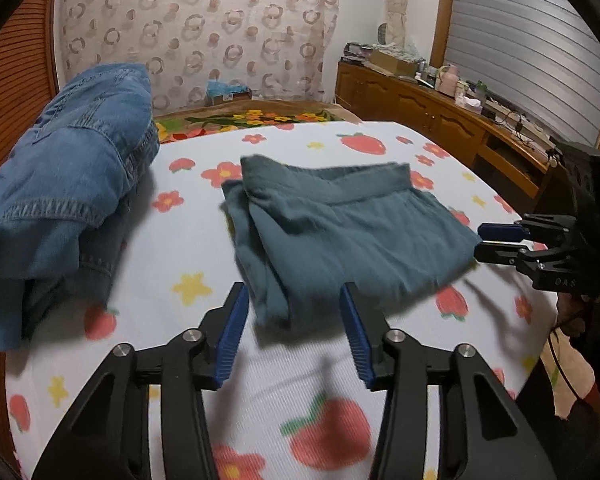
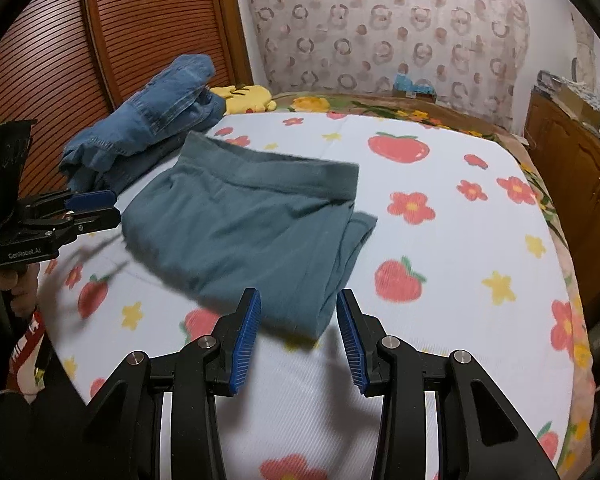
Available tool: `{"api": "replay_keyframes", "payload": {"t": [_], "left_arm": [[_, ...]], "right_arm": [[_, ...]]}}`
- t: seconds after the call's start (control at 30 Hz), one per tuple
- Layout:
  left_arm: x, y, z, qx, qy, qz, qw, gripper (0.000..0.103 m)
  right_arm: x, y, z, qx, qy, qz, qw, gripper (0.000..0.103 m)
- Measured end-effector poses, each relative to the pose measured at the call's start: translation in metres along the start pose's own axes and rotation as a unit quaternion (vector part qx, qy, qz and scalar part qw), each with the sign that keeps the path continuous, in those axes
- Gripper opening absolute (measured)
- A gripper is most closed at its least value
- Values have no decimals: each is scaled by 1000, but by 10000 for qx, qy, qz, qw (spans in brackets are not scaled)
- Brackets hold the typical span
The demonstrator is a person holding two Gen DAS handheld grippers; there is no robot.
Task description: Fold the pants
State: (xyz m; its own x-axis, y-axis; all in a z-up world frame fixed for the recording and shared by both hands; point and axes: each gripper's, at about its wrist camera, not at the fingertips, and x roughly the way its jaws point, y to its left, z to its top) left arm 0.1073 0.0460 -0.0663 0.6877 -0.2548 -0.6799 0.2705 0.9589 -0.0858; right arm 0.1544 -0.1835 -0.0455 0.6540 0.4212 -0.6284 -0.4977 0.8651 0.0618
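Teal-green pants (image 1: 340,224) lie folded into a thick rectangle on the strawberry-and-flower bedsheet (image 1: 196,240), waistband toward the far side. My left gripper (image 1: 293,288) hovers open over their near-left corner, and its blue pads touch no cloth. From the right wrist, the same pants (image 2: 240,224) fill the middle, and my right gripper (image 2: 297,294) stands open above their near-right corner. The right gripper (image 1: 496,240) also shows at the pants' right edge in the left wrist view. In the right wrist view the left gripper (image 2: 100,210) shows at their left edge, held by a hand.
A pile of blue denim clothing (image 1: 68,184) sits on the left of the bed, close to the pants. A yellow plush toy (image 2: 246,98) lies behind it. A wooden cabinet (image 1: 432,108) with clutter runs along the right; a slatted wooden door (image 2: 100,40) stands left.
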Motion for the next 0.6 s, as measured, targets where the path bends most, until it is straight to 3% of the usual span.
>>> {"api": "replay_keyframes", "payload": {"t": [0.37, 0.47, 0.53, 0.6], "left_arm": [[15, -5, -6, 137, 192, -34, 9997, 35], [22, -2, -3, 109, 244, -49, 9996, 28], [24, 1, -3, 95, 266, -118, 9995, 21], [22, 3, -4, 65, 205, -219, 9995, 10]], "right_arm": [[8, 1, -3, -15, 86, -18, 10000, 41], [11, 1, -3, -6, 103, 62, 9999, 29], [11, 1, -3, -35, 85, 80, 9999, 15], [8, 1, -3, -50, 22, 134, 9999, 11]]}}
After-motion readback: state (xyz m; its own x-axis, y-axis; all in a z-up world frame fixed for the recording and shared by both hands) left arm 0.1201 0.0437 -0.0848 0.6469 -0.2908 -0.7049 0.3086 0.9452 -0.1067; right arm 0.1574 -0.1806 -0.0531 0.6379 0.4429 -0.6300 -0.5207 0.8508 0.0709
